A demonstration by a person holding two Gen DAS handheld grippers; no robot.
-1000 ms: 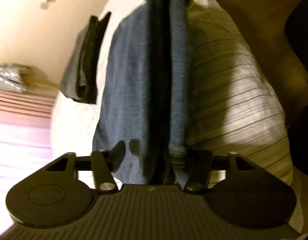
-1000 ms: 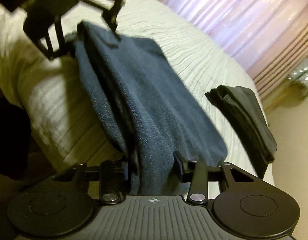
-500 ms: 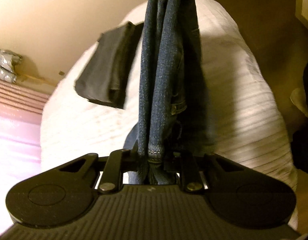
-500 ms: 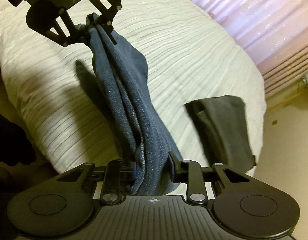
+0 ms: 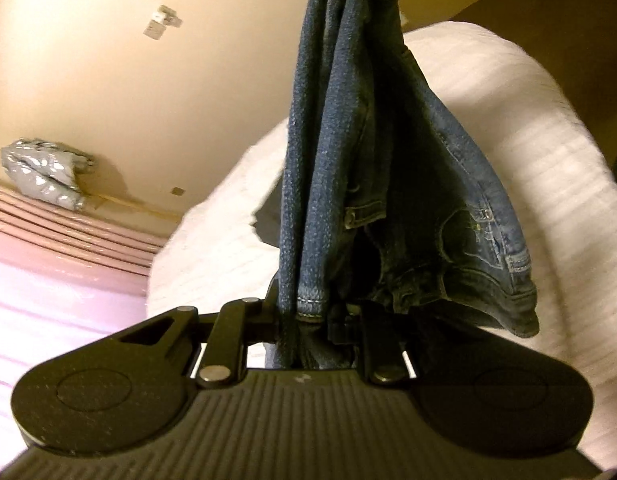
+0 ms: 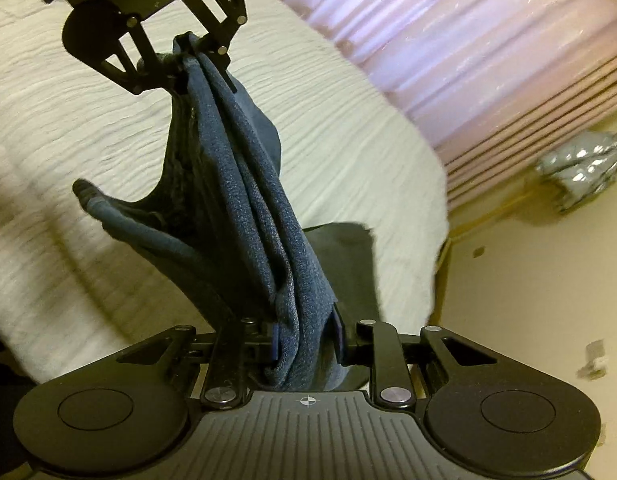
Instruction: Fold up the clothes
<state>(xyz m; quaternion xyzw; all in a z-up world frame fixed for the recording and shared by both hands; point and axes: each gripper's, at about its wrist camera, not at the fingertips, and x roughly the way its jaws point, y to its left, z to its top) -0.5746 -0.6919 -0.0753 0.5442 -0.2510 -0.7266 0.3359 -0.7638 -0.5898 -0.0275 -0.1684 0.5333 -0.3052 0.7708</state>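
Blue jeans [image 5: 348, 160] hang bunched and stretched in the air between my two grippers, above a white bed [image 5: 528, 160]. My left gripper [image 5: 308, 320] is shut on the hem end, and the waistband part with a pocket [image 5: 480, 224] sags to the right. In the right wrist view, my right gripper [image 6: 304, 340] has the other end of the jeans [image 6: 244, 200] between its jaws, which are closing and pressing on the denim. The left gripper [image 6: 188, 52] shows at the top of that view, clamped on the cloth.
A dark folded garment [image 6: 344, 248] lies on the bed [image 6: 68, 100] near its edge, partly hidden behind the jeans. Pink curtains [image 6: 468, 60] hang beyond the bed. A silver bag [image 6: 580, 172] sits on the beige floor [image 6: 528, 300] by the wall.
Both grippers have risen with the jeans. The denim lay spread on the bed a second ago and now hangs clear of it, gathered into a narrow bundle.
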